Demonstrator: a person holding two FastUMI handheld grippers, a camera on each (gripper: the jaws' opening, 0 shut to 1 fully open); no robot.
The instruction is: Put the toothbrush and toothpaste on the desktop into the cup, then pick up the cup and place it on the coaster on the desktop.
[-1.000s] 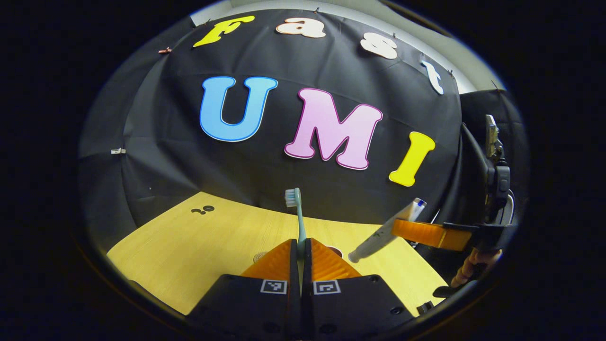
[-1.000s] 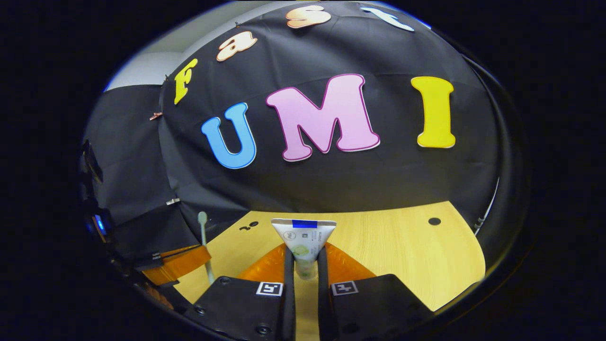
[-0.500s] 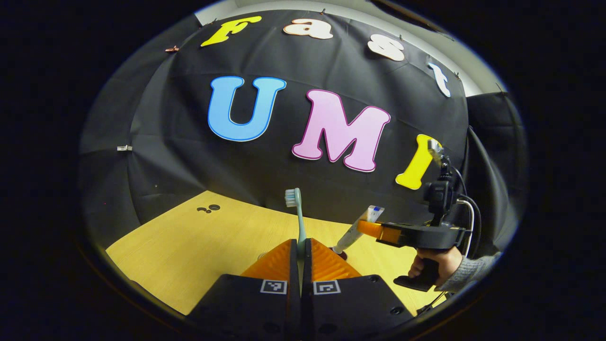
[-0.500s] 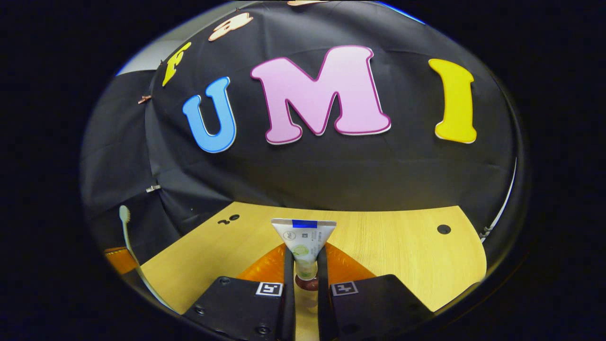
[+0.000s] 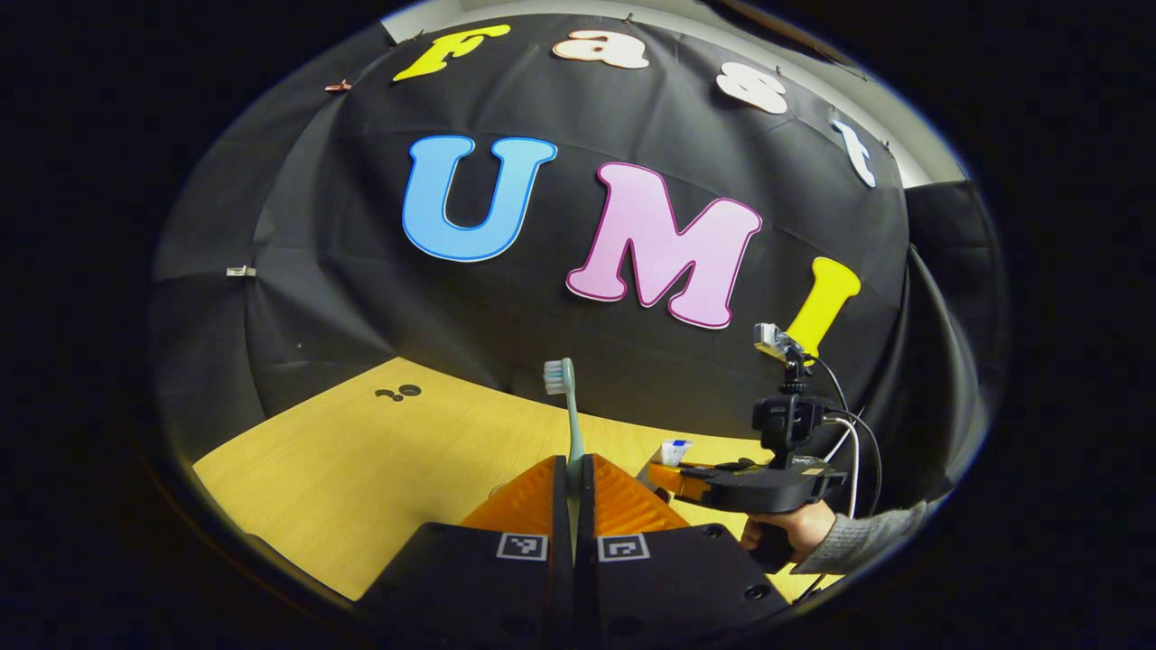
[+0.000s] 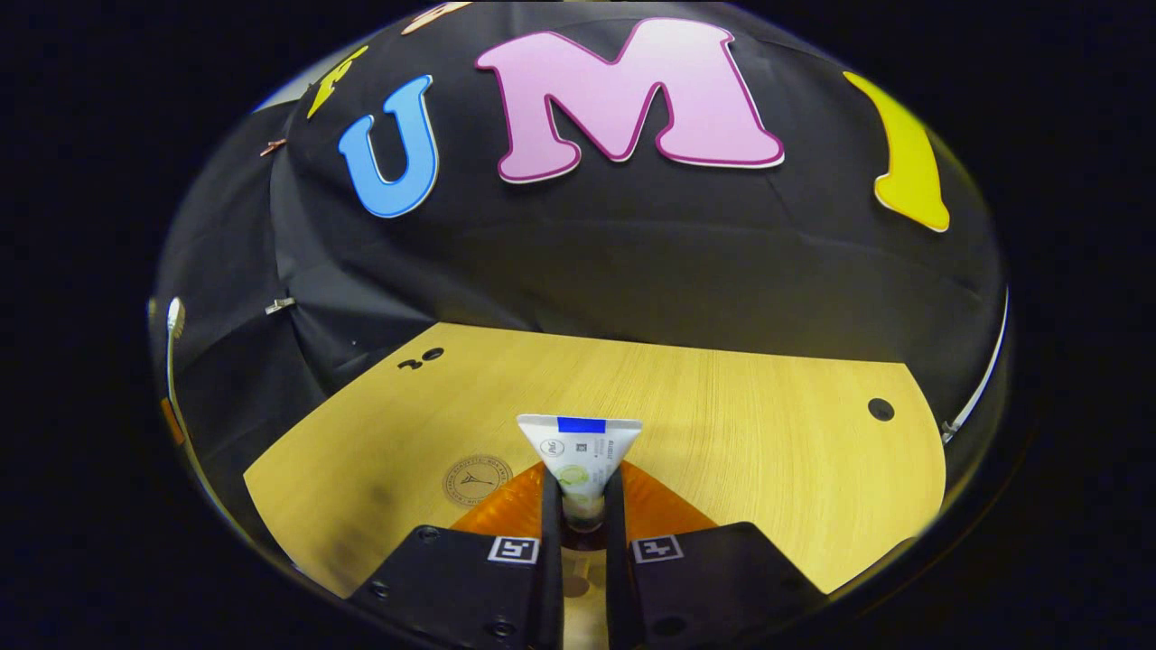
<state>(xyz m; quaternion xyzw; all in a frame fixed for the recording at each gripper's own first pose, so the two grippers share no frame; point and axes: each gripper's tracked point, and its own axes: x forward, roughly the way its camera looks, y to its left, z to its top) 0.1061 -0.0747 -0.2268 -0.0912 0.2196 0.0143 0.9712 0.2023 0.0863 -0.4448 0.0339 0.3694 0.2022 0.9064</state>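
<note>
The right gripper has its orange fingers closed on the lower body of the toothpaste, a white tube held upright with its flat crimped end on top and its cap end pointing down. That pose suits lowering it cap-first into a cup. Something dark reddish sits directly beneath the tube, between the fingers; it may be the cup's rim, but too little shows to be sure. Just left of the toothpaste, a round printed coaster lies flat on the pale wooden desk.

The left gripper has its fingers pressed together on the handle of a green toothbrush, which stands upright with its bristle head at the top, likewise ready to go in handle-first. It is held above the desk, left of the toothpaste, apparently waiting its turn. Farther right in the left gripper view, a hand in a grey sleeve holds the right gripper low over the desk.
</note>
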